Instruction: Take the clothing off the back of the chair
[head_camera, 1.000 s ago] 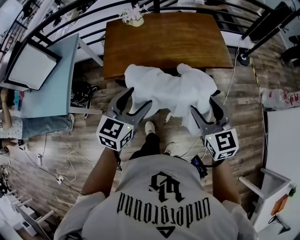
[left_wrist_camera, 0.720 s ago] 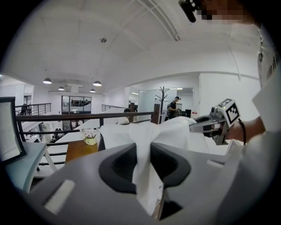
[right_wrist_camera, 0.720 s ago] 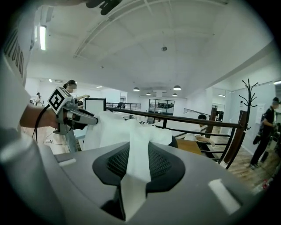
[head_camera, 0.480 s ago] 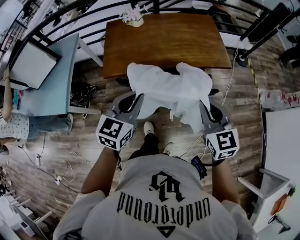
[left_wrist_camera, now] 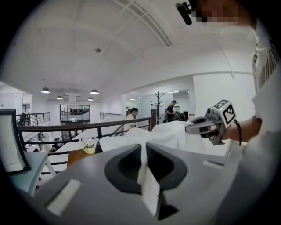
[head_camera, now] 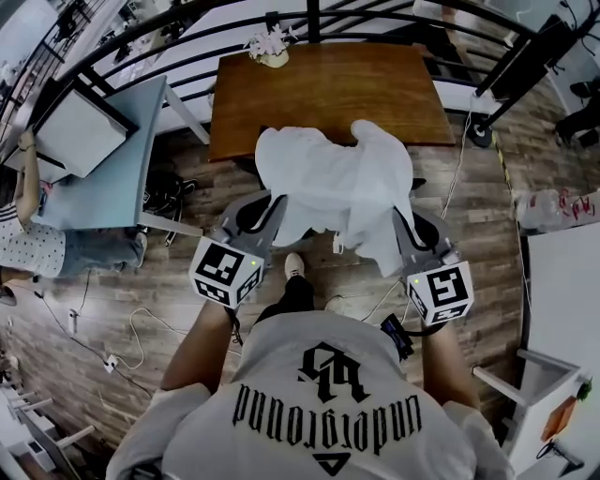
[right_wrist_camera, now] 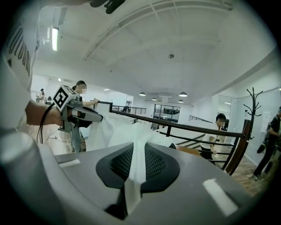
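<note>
A white piece of clothing (head_camera: pixel 333 183) hangs bunched between my two grippers, in front of the wooden table. My left gripper (head_camera: pixel 270 204) is shut on its left edge; in the left gripper view a fold of white cloth (left_wrist_camera: pixel 142 154) is pinched between the jaws. My right gripper (head_camera: pixel 401 223) has just been closing and is shut on the right edge, with a strip of cloth (right_wrist_camera: pixel 134 162) clamped in it. The chair is almost wholly hidden under the cloth; only a dark sliver (head_camera: pixel 418 184) shows.
A brown wooden table (head_camera: pixel 328 84) with a small flower pot (head_camera: pixel 270 45) stands just beyond, backed by a black railing (head_camera: pixel 187 23). A blue-grey desk (head_camera: pixel 103 178) and a seated person (head_camera: pixel 23 248) are at left. Cables lie on the floor; a white cabinet (head_camera: pixel 562 300) is at right.
Both grippers, open around the cloth's lower edges a second ago, have shut on it. The clothing has risen and shifted toward the table with both hands.
</note>
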Action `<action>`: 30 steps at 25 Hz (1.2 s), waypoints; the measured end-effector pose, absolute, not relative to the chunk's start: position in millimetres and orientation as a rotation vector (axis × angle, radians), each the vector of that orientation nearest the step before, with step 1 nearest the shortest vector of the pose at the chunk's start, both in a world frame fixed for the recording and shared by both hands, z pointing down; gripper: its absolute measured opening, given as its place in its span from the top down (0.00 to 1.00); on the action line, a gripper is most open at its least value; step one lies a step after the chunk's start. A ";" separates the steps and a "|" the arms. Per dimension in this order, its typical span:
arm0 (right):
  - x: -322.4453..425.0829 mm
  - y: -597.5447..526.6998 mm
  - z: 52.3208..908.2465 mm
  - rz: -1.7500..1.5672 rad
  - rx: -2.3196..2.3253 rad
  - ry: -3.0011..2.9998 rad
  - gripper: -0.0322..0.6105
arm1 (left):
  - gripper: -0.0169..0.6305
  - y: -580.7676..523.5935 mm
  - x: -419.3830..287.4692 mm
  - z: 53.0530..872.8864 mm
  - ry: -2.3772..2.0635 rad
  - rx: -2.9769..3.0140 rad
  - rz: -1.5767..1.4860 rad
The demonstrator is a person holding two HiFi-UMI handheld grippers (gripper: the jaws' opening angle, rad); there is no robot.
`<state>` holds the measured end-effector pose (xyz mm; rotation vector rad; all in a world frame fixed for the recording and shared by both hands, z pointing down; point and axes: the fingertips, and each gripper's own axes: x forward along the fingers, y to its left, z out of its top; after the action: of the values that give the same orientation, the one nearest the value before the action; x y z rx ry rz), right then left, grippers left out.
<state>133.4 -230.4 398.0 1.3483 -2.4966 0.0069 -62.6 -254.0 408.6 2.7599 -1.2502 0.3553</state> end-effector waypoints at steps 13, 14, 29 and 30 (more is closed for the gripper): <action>140.6 -174.1 387.8 -0.036 1.212 -2.604 0.91 | 0.87 -176.0 -59.2 389.6 -1.398 2.730 0.339; 138.5 -171.6 386.7 -0.037 1.208 -2.610 0.91 | 0.87 -172.6 -61.1 388.6 -1.402 2.731 0.343; 90.6 -104.1 375.7 -0.073 1.232 -2.619 0.91 | 0.87 -113.5 -99.8 378.1 -1.337 2.819 0.331; 87.1 -96.9 375.0 -0.075 1.241 -2.611 0.91 | 0.87 -107.1 -102.7 376.7 -1.325 2.829 0.326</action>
<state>87.1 -96.9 375.0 1.2415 -2.6114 -0.0749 -102.7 -107.1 376.7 2.8291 -1.3255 0.3259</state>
